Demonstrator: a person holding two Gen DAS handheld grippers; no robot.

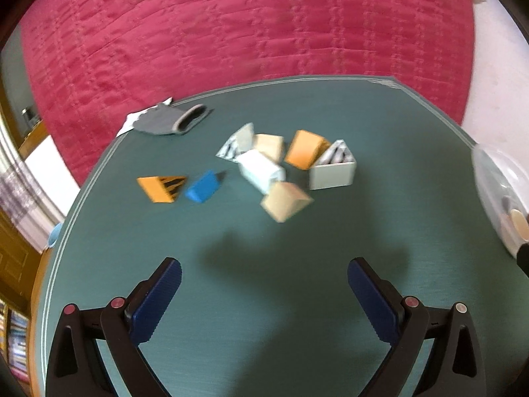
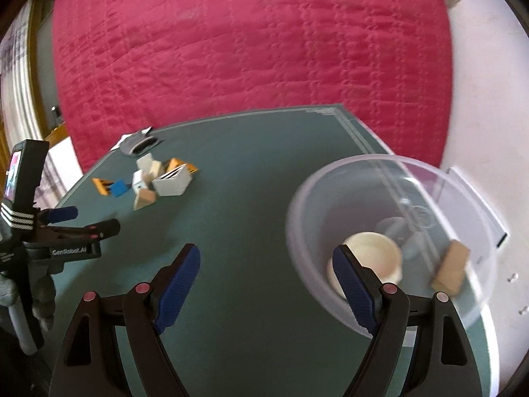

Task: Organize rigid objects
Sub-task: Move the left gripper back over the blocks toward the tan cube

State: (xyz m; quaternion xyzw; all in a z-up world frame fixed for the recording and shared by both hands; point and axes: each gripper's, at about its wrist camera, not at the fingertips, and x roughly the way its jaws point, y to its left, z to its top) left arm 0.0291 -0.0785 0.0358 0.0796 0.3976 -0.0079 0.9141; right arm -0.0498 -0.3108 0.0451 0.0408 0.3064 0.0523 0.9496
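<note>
Several small blocks lie in a loose pile on the green table (image 1: 264,297): an orange striped wedge (image 1: 162,188), a blue block (image 1: 202,189), a white block (image 1: 261,168), tan blocks (image 1: 286,201), an orange block (image 1: 305,149) and a white box (image 1: 333,171). My left gripper (image 1: 264,266) hangs open above bare table short of the pile, with nothing between its fingers. My right gripper (image 2: 266,254) is open and empty too, its right finger in front of a clear plastic bowl (image 2: 297,198). The bowl holds a cream cup (image 2: 370,251) and a tan block (image 2: 451,268). The pile (image 2: 155,182) shows far left in the right wrist view.
A grey pouch (image 1: 172,119) lies at the table's far left edge on white paper. A red quilted bedspread (image 1: 248,26) fills the background beyond the table. The left gripper (image 2: 69,220) with its handle shows at the left of the right wrist view. The bowl's rim (image 1: 489,178) appears at the right.
</note>
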